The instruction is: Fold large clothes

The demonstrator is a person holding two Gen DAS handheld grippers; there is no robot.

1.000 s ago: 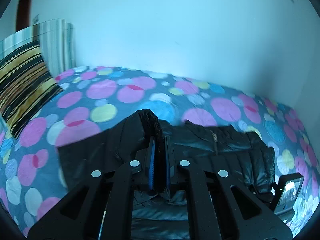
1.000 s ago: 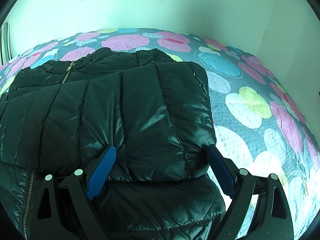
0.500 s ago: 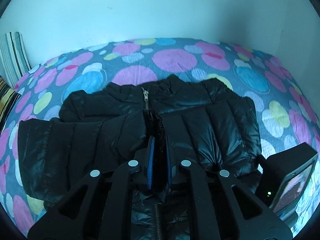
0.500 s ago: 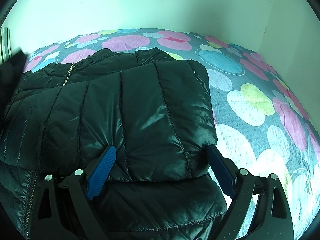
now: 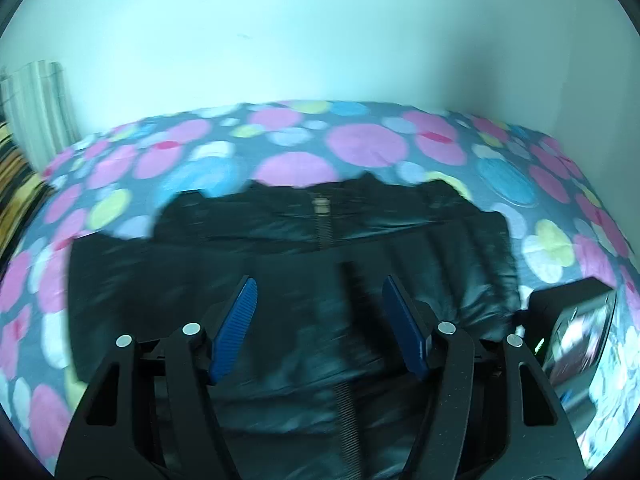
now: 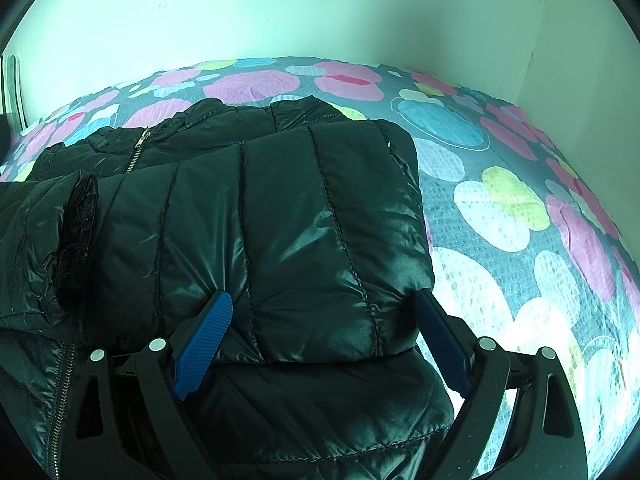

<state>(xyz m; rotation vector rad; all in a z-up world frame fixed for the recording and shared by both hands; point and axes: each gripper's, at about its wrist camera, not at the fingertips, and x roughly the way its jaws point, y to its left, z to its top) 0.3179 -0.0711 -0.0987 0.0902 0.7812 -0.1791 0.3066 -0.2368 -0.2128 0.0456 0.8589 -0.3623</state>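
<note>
1. The black puffer jacket (image 6: 280, 232) is shiny, quilted in stitched channels, with a metal zipper (image 6: 136, 148).
2. It lies on a bedspread (image 6: 500, 200) dotted with pink, blue and green circles, against a pale wall (image 5: 320, 40).
3. Both sleeves are folded across its front.
4. The left gripper (image 5: 316, 300) has just opened, nothing pinched; the right gripper (image 6: 324, 316) stands open astride the folded sleeve.

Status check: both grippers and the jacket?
Left gripper just opened, empty. Right gripper open, straddling sleeve. Black quilted puffer jacket, sleeves folded in. Nothing blocking.
</note>
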